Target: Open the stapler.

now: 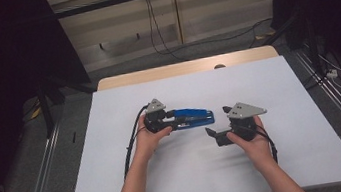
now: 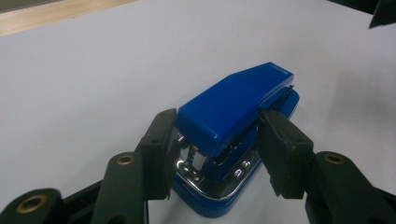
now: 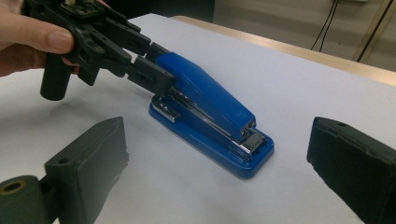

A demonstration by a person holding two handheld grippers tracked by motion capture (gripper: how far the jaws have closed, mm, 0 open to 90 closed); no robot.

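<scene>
L tongs (image 2: 215,140): jaws half-closed astride rear end of stapler (image 2: 238,105), pads at its sides; left pad touching, right pad just beside, so grip not certain. R tongs (image 3: 219,177): wide open, empty, near stapler's front end, apart from it.
Stapler: blue, flat on desk (image 1: 267,77) at centre; long axis runs left-right in high view, mouth end toward R tongs.
Room: bare desk all round, edges well apart from stapler.
Surroundings: floor cables (image 1: 160,37) beyond far edge.
</scene>
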